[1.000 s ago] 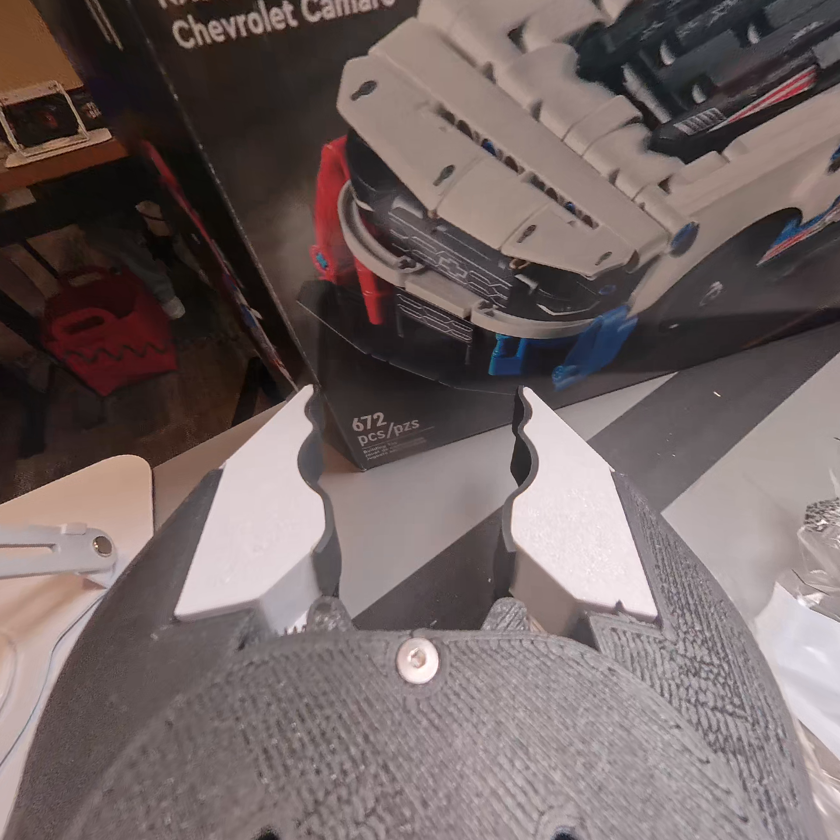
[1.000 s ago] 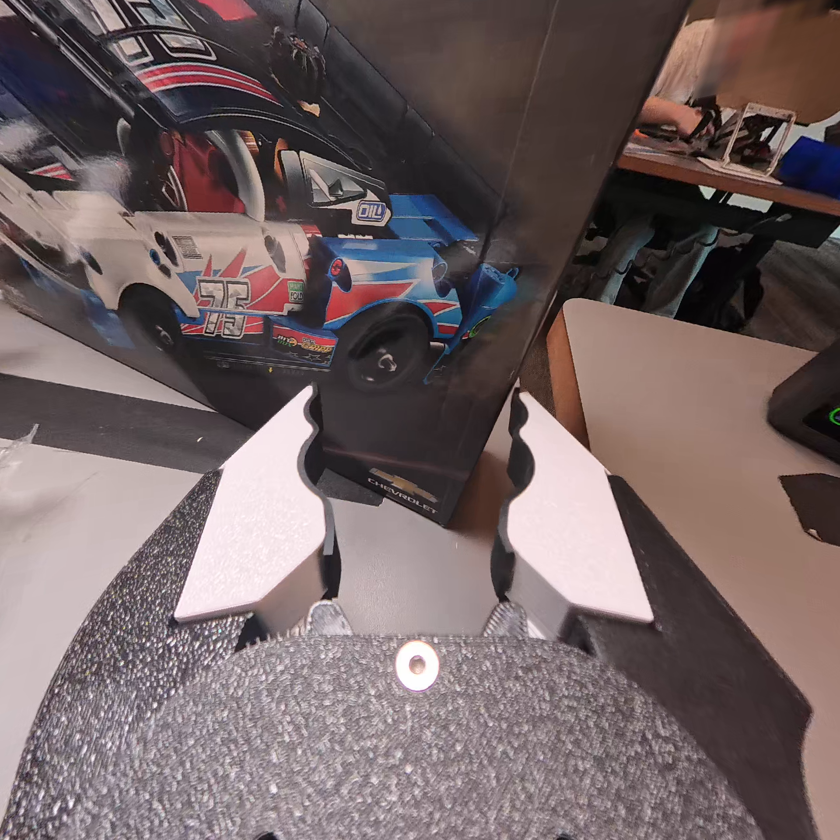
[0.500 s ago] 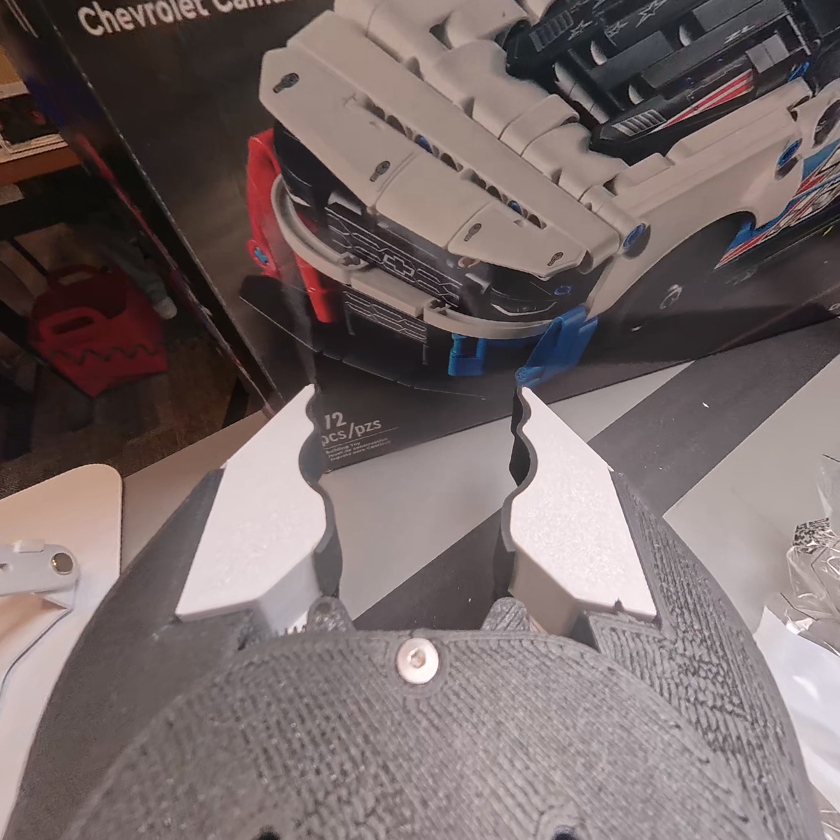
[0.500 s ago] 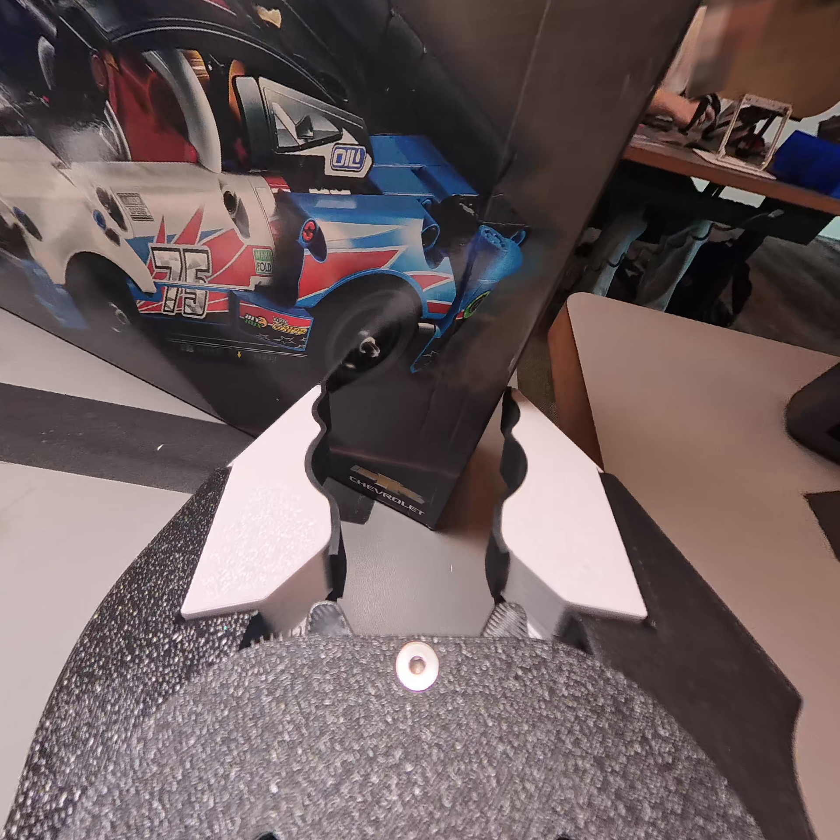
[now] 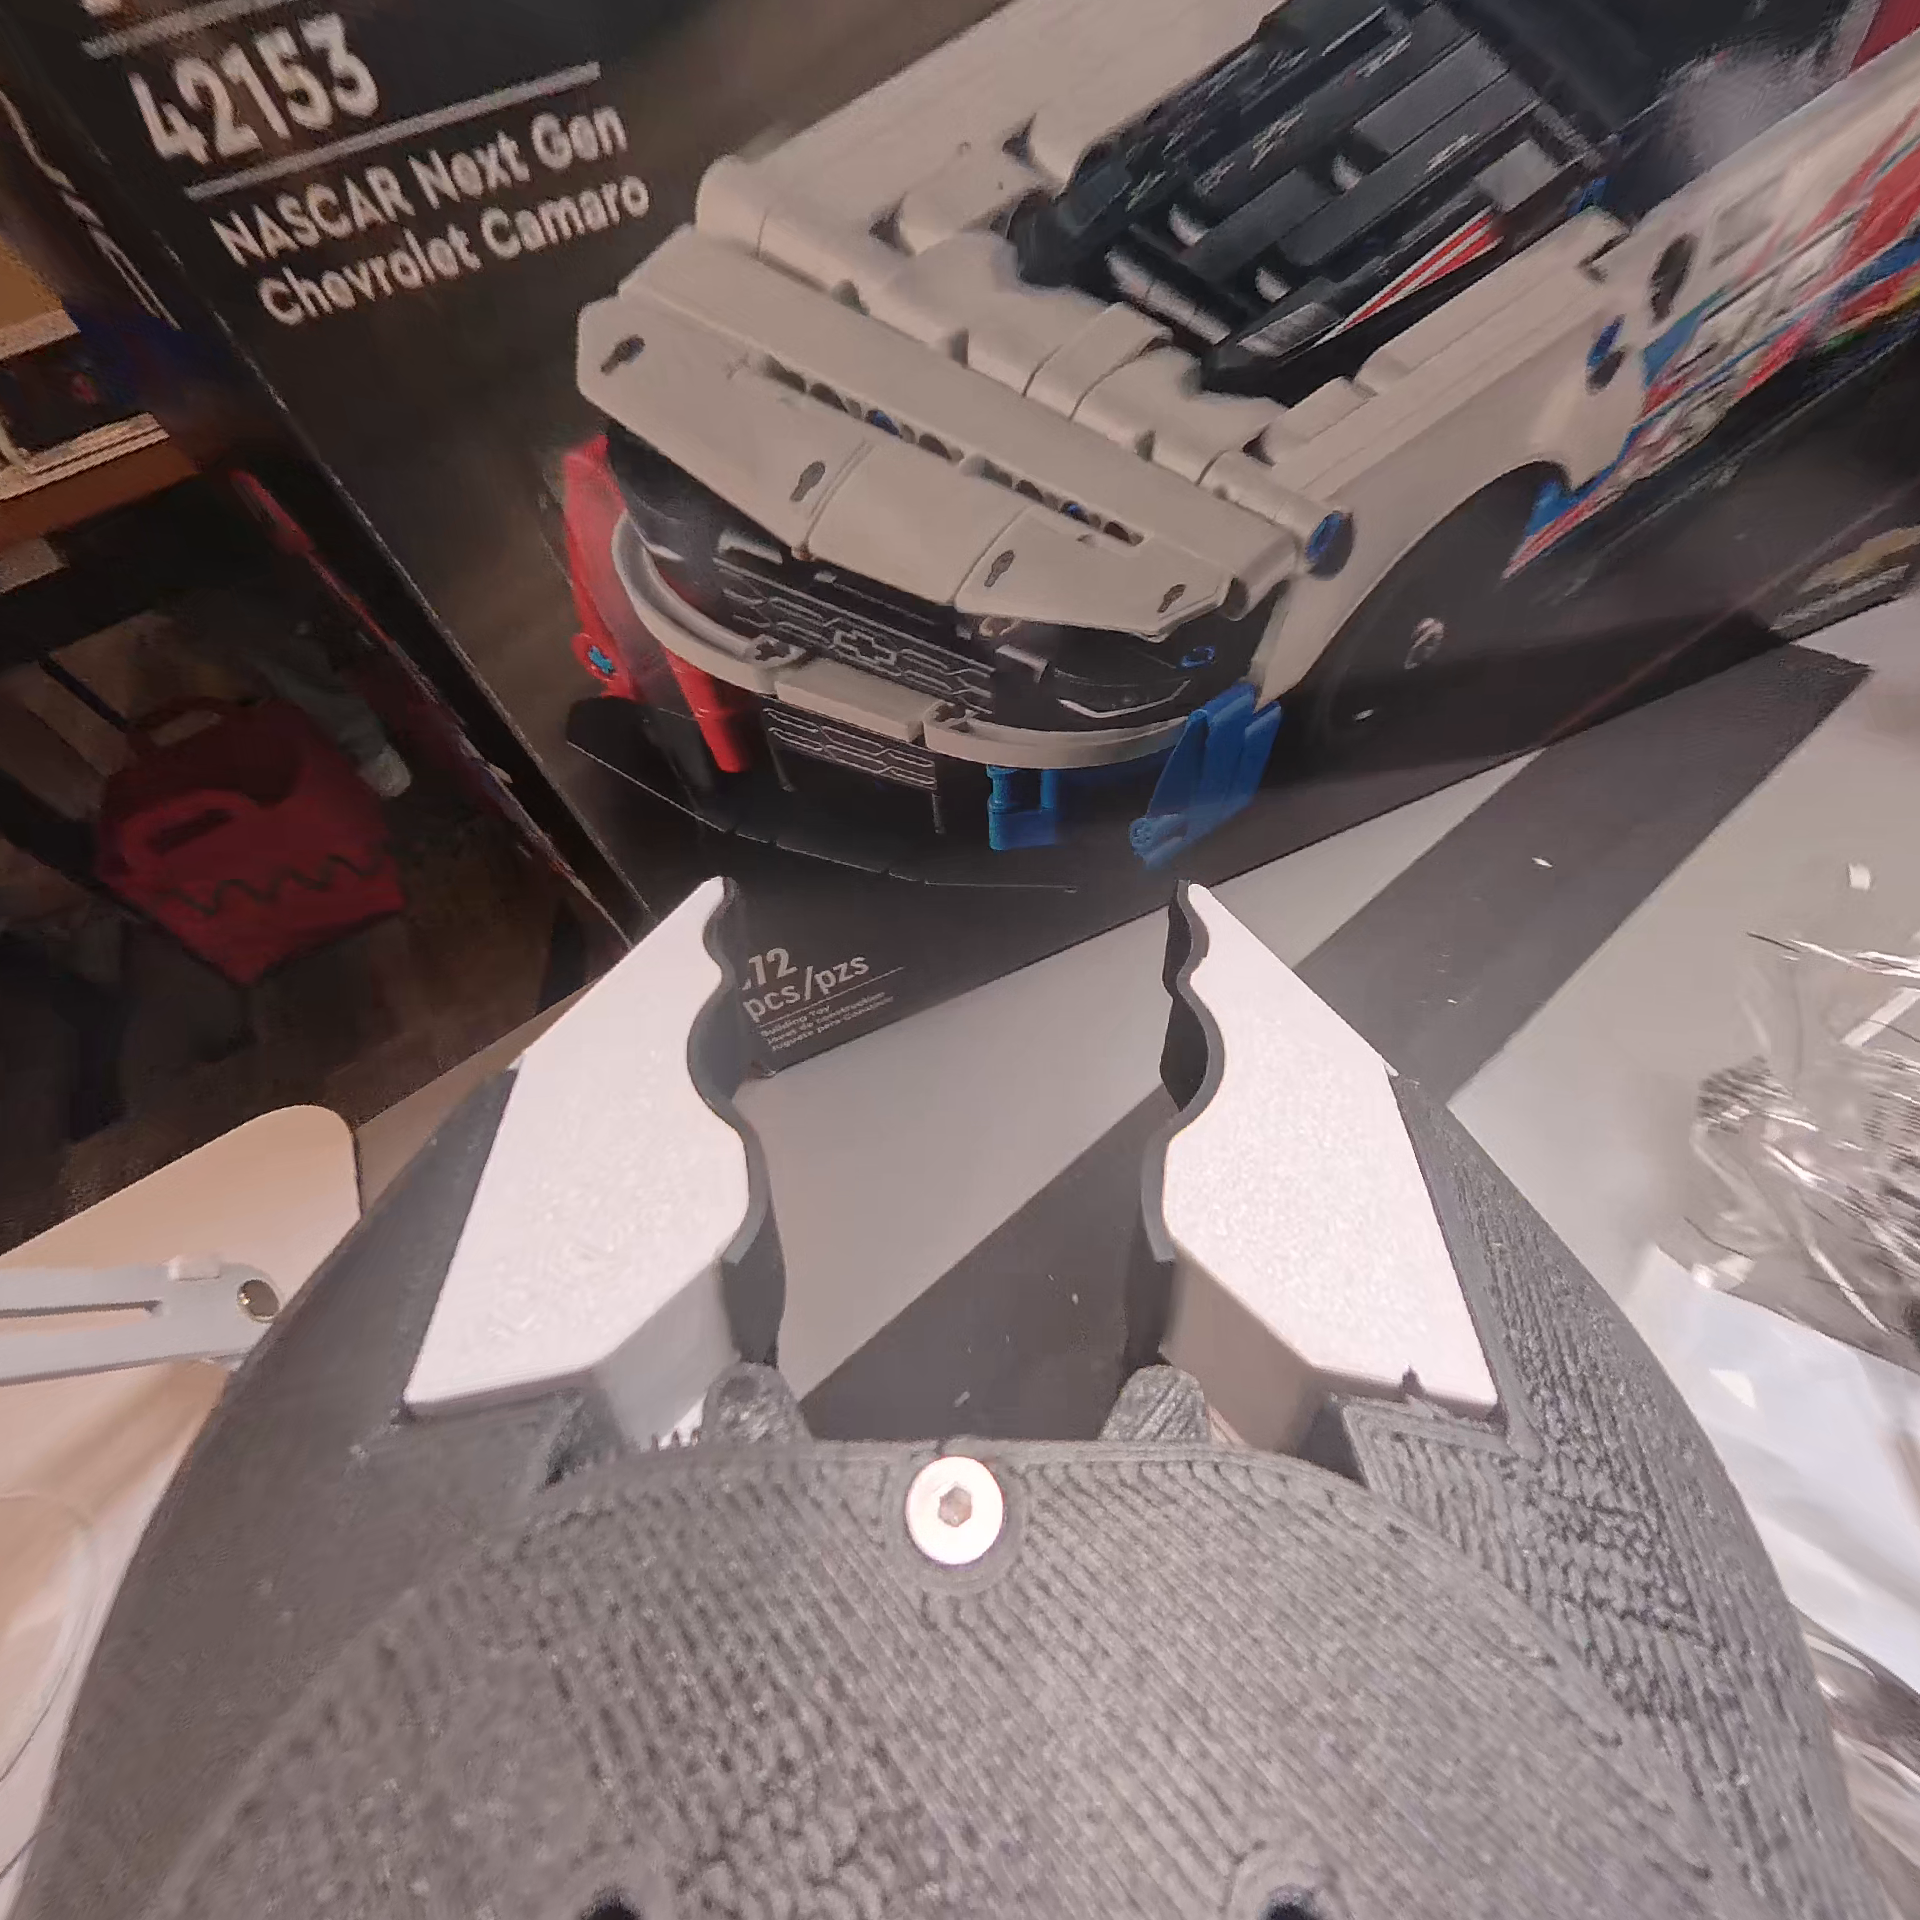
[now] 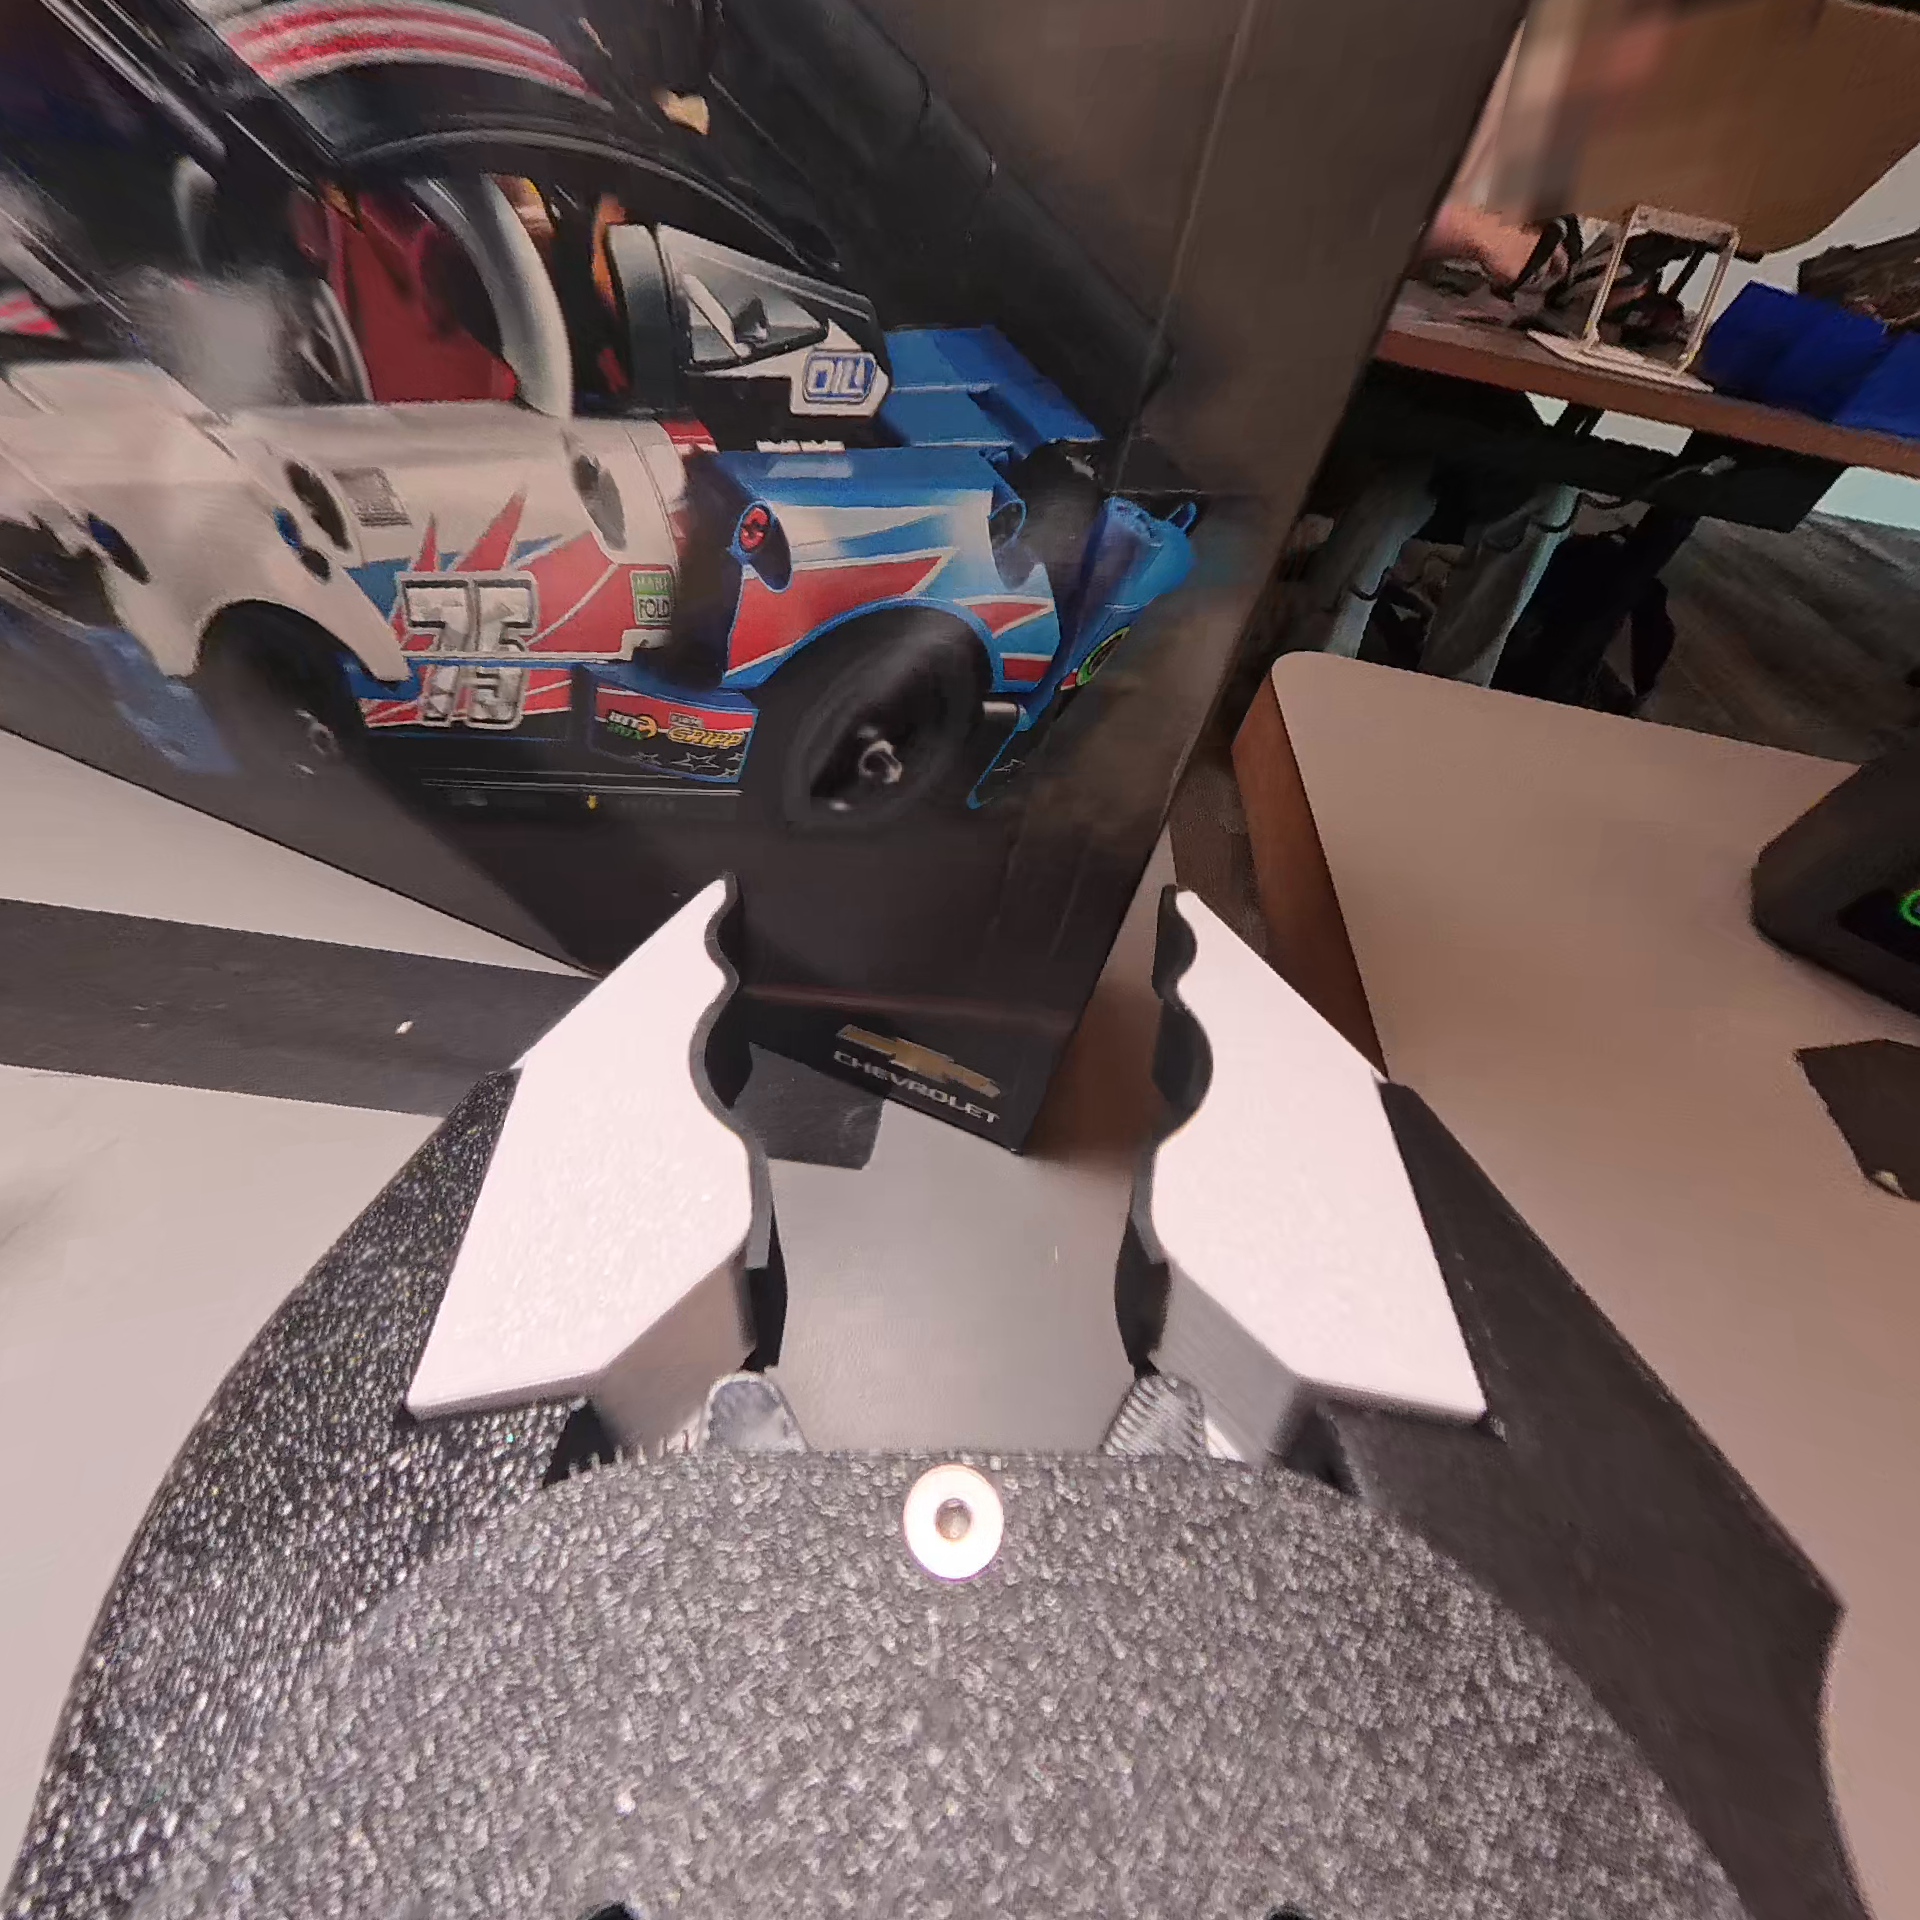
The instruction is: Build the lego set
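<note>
The lego set box [image 5: 436, 436] is black with a race car picture and stands upright on the grey table [image 5: 935, 1143]. My left gripper [image 5: 948, 904] is open and empty, and the box's lower left corner shows between its fingertips. In the right wrist view the box [image 6: 1039, 260] fills the upper left. My right gripper [image 6: 948, 914] is open and empty, and the box's lower right corner shows between its fingertips. Neither pair of jaws is closed on the box. No loose bricks are in view.
Crumpled clear plastic bags [image 5: 1808, 1153] lie to the right of the left gripper. A black stripe [image 5: 1507, 914] crosses the table. A grey metal arm [image 5: 125, 1314] lies on a side table at the left. A second table [image 6: 1558, 935] at the right carries a black device [image 6: 1849, 914].
In the left wrist view the box picture has shifted and more of its upper face shows. The right view swung slightly and came back. Both grippers stay open.
</note>
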{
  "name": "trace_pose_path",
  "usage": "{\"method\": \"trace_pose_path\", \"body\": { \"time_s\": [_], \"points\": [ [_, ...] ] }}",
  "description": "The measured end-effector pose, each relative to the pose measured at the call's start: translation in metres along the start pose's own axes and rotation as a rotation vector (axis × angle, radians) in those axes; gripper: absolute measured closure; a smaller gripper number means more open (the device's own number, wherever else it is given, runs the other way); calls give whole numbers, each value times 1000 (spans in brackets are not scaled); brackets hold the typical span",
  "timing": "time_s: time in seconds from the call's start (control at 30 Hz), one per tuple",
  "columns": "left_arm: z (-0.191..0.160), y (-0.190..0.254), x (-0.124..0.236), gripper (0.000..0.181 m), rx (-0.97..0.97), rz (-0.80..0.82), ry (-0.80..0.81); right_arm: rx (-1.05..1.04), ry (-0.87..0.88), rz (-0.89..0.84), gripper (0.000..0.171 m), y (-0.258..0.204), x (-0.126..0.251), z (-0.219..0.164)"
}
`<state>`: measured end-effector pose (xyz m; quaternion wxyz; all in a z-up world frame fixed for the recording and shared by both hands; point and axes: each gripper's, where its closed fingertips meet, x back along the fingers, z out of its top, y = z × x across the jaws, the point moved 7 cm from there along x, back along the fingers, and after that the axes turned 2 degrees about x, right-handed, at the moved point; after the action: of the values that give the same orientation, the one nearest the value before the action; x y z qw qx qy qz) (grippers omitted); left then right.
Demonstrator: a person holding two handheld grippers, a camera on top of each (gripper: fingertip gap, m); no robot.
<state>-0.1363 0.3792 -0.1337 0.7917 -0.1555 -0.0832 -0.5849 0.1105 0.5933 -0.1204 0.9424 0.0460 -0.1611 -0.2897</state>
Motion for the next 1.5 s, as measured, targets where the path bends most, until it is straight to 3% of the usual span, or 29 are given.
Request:
{"method": "trace_pose_path", "body": {
  "time_s": [0.2,0.4,0.63,0.83,0.93,1.07,1.33,1.37,1.4,1.43,1.47,1.5],
  "points": [
    [29,11,63,101,-55,-110,79,-63,77,79,92,-42,78,16],
    [45,14,199,100,-50,-221,103,-12,15,152,93,-116,190,16],
    [-13,9,365,93,29,-243,64,-50,50,84,83,-170,283,7],
    [-74,-7,459,95,112,-141,108,-83,102,19,97,-210,324,3],
    [-95,-18,483,96,130,-94,121,-81,125,-12,109,-219,329,6],
    [-110,-37,500,93,148,-32,124,-75,123,-28,109,-230,324,4],
    [-123,-61,485,92,134,2,159,-32,123,-109,90,-226,291,-9],
    [-123,-61,486,93,115,5,173,-26,134,-110,96,-222,287,-5],
    [-124,-62,486,94,88,18,183,-15,149,-117,111,-218,283,1],
    [-127,-62,486,95,65,31,187,8,173,-108,148,-214,279,8],
    [-130,-63,486,96,59,35,192,27,200,-86,171,-213,274,15],
    [-133,-64,487,97,70,29,198,35,225,-61,171,-213,269,23]
  ]
}}
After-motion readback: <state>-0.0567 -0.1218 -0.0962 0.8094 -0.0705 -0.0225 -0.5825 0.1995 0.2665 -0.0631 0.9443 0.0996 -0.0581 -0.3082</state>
